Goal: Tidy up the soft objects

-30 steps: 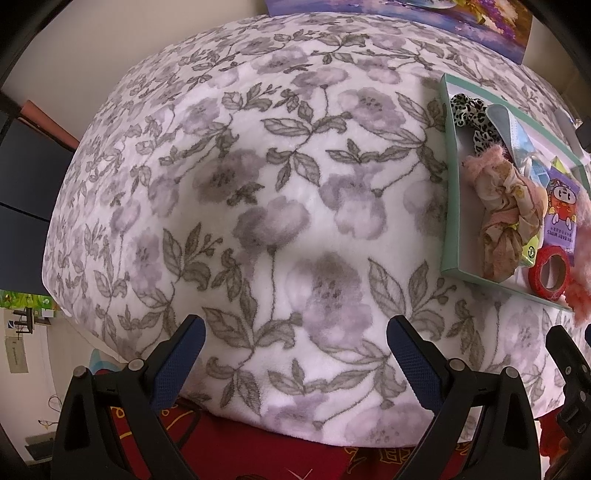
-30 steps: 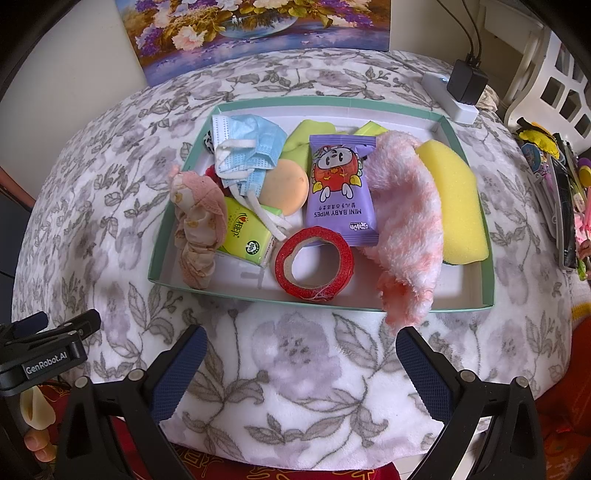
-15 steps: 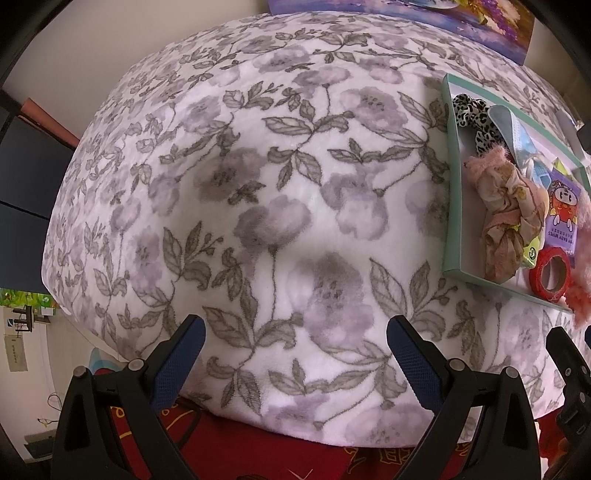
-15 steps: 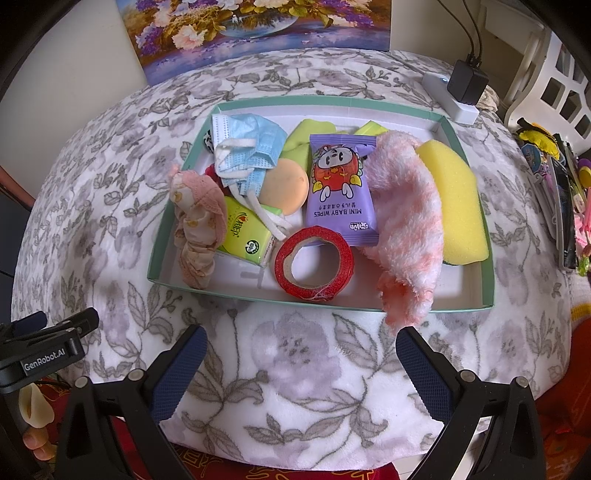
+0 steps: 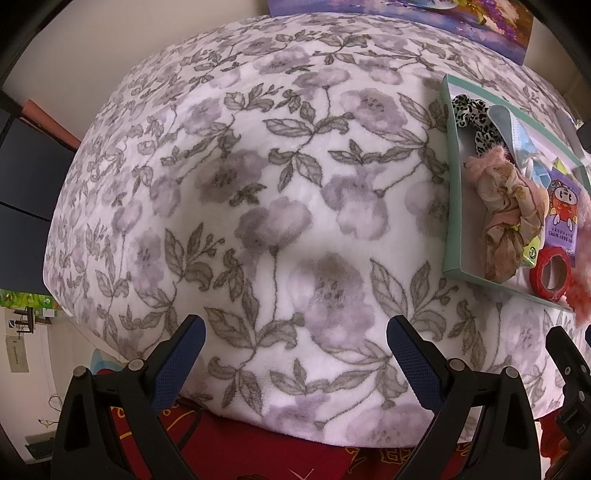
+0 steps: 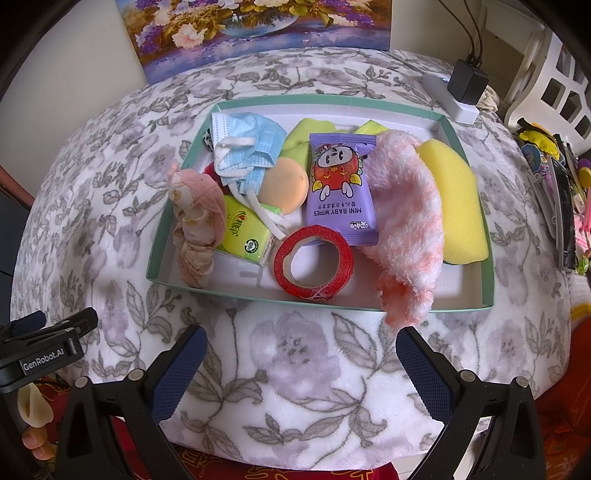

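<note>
A green-rimmed tray (image 6: 332, 99) on the floral blanket holds soft items: a fluffy pink cloth (image 6: 406, 221) draped over its front rim, a yellow sponge (image 6: 458, 199), a purple baby wipes pack (image 6: 338, 192), a red tape roll (image 6: 314, 267), a blue face mask (image 6: 247, 144), a peach puff (image 6: 283, 186), a green tissue pack (image 6: 243, 230) and a pink scrunchie (image 6: 195, 221). My right gripper (image 6: 301, 354) stands open in front of the tray, empty. My left gripper (image 5: 295, 345) is open over bare blanket, left of the tray (image 5: 452, 184).
A flower painting (image 6: 258, 26) leans against the wall behind the tray. A white power strip with a black plug (image 6: 461, 88) lies at the back right. Toys and pens (image 6: 554, 184) crowd the right edge. The floral blanket (image 5: 258, 184) spreads wide to the left.
</note>
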Demonstrator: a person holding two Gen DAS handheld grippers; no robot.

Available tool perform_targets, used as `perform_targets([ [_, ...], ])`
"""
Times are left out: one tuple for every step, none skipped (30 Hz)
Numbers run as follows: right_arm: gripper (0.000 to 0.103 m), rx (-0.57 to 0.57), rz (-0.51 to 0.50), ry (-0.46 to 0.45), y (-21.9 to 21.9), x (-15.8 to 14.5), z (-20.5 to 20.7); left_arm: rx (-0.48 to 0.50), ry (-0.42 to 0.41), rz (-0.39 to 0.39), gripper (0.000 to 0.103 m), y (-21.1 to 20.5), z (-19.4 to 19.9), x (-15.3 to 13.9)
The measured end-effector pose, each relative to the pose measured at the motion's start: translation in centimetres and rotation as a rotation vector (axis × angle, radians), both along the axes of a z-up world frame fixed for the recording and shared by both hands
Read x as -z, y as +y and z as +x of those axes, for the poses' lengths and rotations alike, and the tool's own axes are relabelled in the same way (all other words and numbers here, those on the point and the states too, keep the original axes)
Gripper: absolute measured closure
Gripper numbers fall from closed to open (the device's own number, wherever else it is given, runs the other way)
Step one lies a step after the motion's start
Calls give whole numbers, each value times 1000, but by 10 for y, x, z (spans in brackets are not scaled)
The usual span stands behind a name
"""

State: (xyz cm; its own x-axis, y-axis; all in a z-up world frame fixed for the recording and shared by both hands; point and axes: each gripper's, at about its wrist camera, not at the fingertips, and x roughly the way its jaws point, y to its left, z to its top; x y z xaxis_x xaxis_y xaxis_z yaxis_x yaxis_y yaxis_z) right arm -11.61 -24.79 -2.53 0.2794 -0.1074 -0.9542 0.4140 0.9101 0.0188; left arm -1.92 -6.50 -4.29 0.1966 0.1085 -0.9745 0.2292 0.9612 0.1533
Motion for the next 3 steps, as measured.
perform_targets([
  [0, 0, 0, 0, 1, 0, 0, 3, 0, -4, 4, -1, 0, -1],
  [0, 0, 0, 0, 0, 0, 0, 6, 2, -10, 4, -1, 0, -1],
  [0, 0, 0, 0, 0, 0, 0, 6, 4, -12, 4, -2, -1, -1],
])
